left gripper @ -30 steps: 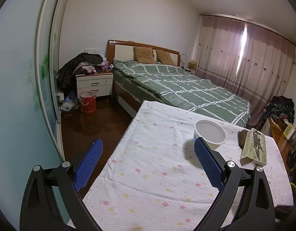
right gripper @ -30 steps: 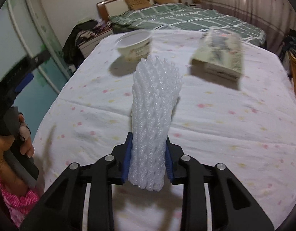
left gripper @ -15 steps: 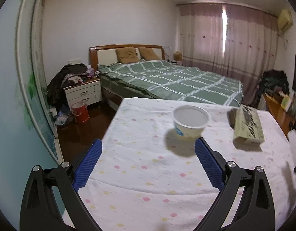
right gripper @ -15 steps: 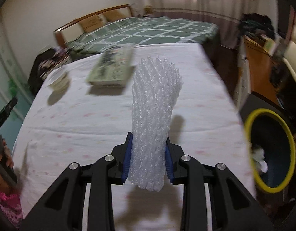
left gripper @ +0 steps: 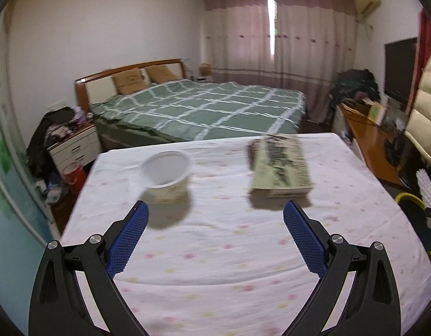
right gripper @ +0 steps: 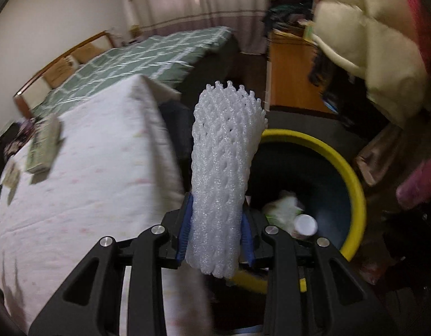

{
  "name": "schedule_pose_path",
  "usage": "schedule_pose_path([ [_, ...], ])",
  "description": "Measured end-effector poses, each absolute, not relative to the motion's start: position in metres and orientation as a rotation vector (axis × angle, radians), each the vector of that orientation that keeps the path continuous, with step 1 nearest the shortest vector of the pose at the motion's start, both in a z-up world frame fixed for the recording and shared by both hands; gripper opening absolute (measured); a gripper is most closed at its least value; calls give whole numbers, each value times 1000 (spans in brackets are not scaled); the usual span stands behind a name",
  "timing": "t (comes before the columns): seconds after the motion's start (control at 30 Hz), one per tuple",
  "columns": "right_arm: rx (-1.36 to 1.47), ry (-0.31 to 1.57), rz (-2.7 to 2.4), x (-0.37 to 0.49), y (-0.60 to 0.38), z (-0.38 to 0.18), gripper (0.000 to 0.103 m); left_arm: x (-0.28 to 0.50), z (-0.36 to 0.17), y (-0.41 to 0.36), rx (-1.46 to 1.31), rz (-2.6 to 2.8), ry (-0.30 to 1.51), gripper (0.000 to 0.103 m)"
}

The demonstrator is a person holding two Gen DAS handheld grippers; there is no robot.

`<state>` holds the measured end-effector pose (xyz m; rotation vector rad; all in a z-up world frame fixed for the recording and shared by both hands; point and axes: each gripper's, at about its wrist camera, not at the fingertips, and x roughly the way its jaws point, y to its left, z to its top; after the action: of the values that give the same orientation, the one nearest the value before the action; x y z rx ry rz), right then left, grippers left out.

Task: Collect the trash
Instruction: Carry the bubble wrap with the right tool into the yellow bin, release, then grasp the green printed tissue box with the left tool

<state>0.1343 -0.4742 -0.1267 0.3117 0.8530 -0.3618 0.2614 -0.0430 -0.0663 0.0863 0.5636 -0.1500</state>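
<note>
My right gripper (right gripper: 217, 231) is shut on a white foam net sleeve (right gripper: 224, 154) and holds it upright beside the table's right edge, at the near rim of a dark bin with a yellow rim (right gripper: 352, 173). The bin holds crumpled paper and a small white cup (right gripper: 305, 225). My left gripper (left gripper: 215, 232) is open and empty above the table (left gripper: 215, 266). A white plastic bowl (left gripper: 166, 172) stands ahead of its left finger. A flat printed box (left gripper: 281, 172) lies ahead of its right finger. The sleeve (left gripper: 426, 187) and bin (left gripper: 411, 198) show at the left wrist view's right edge.
A green checked bed (left gripper: 204, 112) lies behind the table. A nightstand with clothes (left gripper: 75, 142) and a red bucket (left gripper: 74, 177) stand at the left. A wooden desk (left gripper: 366, 137) and a cream padded jacket (right gripper: 363, 36) are on the right.
My right gripper has swung right with the foam sleeve, from over the table to the bin's rim. My left gripper has turned right, so the bowl and box sit centred ahead.
</note>
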Motion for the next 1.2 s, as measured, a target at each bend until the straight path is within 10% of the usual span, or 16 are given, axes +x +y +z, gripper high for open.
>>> schedule_pose_path([
  [0.17, 347, 895, -409, 127, -509, -152, 35, 268, -66, -75, 83, -214, 595, 95],
  [0.3, 372, 904, -433, 124, -527, -167, 58, 274, -68, -92, 90, -237, 615, 95],
  [1.2, 427, 885, -411, 117, -545, -179, 61, 429, -103, -172, 195, -233, 805, 96],
])
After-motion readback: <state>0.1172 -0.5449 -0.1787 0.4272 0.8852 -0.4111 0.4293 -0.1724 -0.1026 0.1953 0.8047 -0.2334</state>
